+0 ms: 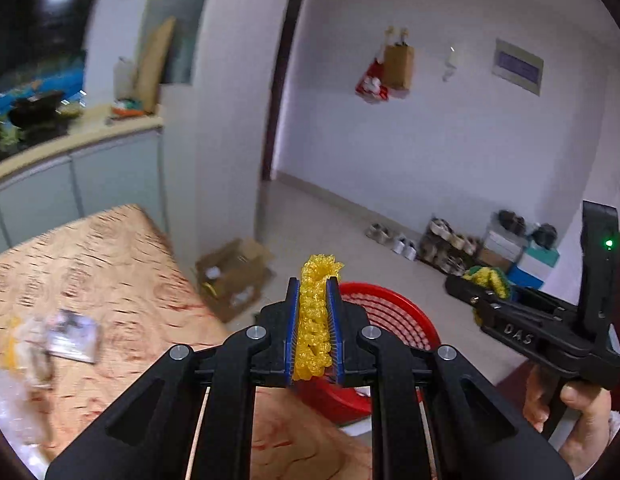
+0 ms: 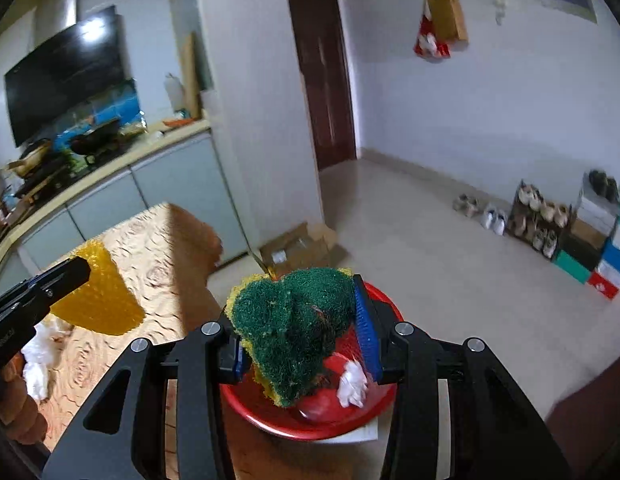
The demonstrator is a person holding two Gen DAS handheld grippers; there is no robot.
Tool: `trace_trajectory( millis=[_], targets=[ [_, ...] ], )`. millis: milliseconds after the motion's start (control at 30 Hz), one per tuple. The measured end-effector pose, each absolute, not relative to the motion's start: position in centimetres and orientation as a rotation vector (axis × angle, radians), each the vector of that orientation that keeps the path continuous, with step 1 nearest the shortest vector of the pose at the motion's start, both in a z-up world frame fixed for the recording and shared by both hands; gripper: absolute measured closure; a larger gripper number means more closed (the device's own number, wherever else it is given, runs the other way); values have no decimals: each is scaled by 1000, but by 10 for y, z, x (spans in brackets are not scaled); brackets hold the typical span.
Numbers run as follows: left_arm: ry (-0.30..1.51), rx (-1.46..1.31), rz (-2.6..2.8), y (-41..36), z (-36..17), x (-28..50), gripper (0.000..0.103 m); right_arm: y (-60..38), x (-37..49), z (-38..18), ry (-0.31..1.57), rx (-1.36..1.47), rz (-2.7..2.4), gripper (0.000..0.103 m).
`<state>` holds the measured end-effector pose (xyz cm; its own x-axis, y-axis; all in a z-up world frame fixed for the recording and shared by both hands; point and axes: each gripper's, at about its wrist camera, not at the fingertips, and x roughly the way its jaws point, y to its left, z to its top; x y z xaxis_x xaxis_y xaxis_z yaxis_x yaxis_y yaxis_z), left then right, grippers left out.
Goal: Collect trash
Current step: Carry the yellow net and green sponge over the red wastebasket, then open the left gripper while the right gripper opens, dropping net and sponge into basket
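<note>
Pinching yellow mesh (image 1: 315, 320), left gripper (image 1: 314, 292); right gripper (image 2: 300, 320) clamps sponge (image 2: 294, 324).

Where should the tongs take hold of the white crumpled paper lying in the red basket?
Pinch the white crumpled paper across its bunched upper end, coming from above: it lies loose inside the red basket, whose wall blocks any sideways approach.

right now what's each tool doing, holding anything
Left tool: closed on a yellow mesh scrubber.
Right tool: closed on a green scouring sponge.
</note>
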<state>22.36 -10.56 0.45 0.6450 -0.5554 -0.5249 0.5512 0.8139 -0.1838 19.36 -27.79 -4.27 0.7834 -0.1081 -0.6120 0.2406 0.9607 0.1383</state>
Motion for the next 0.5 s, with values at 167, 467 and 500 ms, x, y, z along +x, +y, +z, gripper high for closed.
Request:
trace_trajectory(
  millis=[167,467,500],
  targets=[
    [694,4,-698,-143,-29,245,90,-292,209,-75,744,244,-188,61],
    [785,15,-735,-173,-67,272,89,-301,222,-104,812,257,-179,61],
    [790,14,-734,-174,-69,275,86,-302,225,-107,820,263,-176,61]
  ],
)
